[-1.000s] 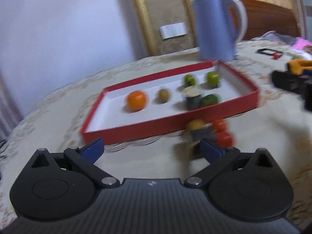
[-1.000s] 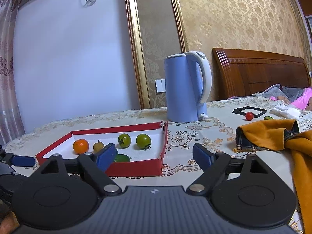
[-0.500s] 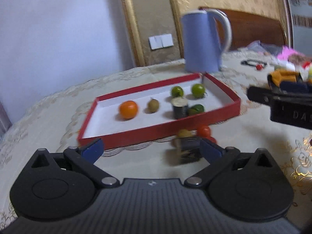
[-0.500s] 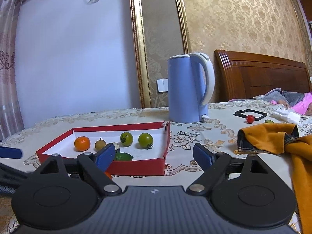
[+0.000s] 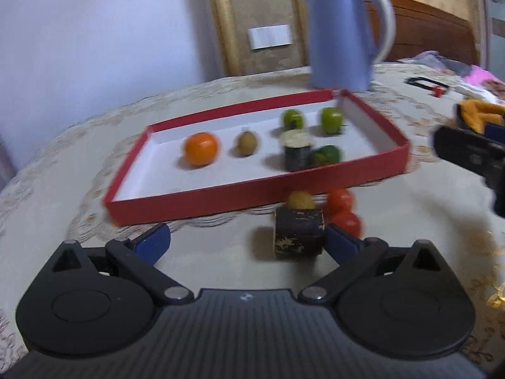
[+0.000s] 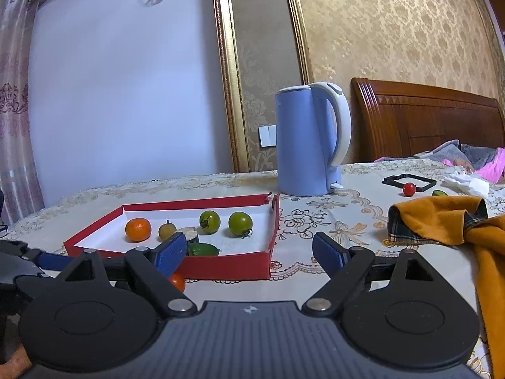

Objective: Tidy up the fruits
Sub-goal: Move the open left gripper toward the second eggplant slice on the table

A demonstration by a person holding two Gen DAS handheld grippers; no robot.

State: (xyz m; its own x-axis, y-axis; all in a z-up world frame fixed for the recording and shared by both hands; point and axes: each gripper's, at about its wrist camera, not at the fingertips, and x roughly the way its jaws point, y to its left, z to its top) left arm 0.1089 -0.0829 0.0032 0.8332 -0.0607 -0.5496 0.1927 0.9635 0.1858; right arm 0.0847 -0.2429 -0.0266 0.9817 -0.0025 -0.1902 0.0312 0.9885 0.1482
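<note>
A red tray (image 5: 202,200) (image 6: 227,267) on the table holds an orange (image 5: 201,148) (image 6: 138,229), a small brown fruit (image 5: 246,143), two green tomatoes (image 5: 331,120) (image 6: 240,224), a green fruit (image 5: 325,154) and a dark roll (image 5: 296,150). In front of the tray lie a yellow fruit (image 5: 300,200), two red tomatoes (image 5: 345,221) and a dark cylinder (image 5: 298,232). My left gripper (image 5: 247,241) is open and empty, its right finger beside the cylinder. My right gripper (image 6: 249,251) is open and empty, near the tray's front right corner.
A blue kettle (image 5: 342,36) (image 6: 311,139) stands behind the tray. An orange cloth (image 6: 448,218) lies at the right. A red tomato (image 6: 409,189) and a black frame (image 6: 408,180) lie far right. The right gripper's body (image 5: 470,154) shows in the left view.
My left gripper has moved closer to the dark cylinder and loose fruits in front of the tray. The right gripper has barely moved.
</note>
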